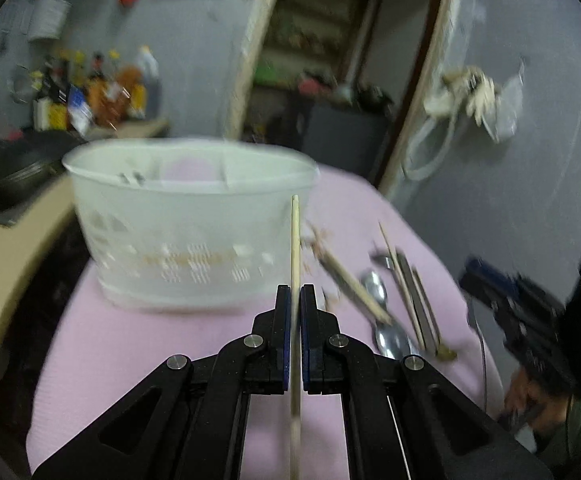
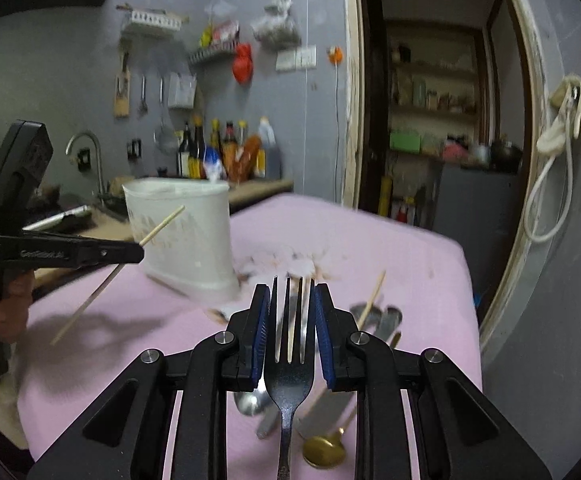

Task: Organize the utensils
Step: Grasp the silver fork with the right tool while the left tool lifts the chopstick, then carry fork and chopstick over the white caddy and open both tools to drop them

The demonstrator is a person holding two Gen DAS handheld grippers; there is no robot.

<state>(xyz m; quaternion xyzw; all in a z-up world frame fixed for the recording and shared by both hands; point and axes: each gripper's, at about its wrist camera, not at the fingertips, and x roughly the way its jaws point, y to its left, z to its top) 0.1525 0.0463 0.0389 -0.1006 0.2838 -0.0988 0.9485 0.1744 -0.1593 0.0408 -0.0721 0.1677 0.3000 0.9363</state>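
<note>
Left wrist view: left tool clamped on a wooden chopstick, stick upright between the pads, tip raised before the white basket on the pink-covered worktop. Loose utensils lying right of the tool; right tool seen at far right. Right wrist view: right tool gripping a metal fork, tines forward between the blue pads, above a gold spoon and other cutlery. Basket left of the fork.
</note>
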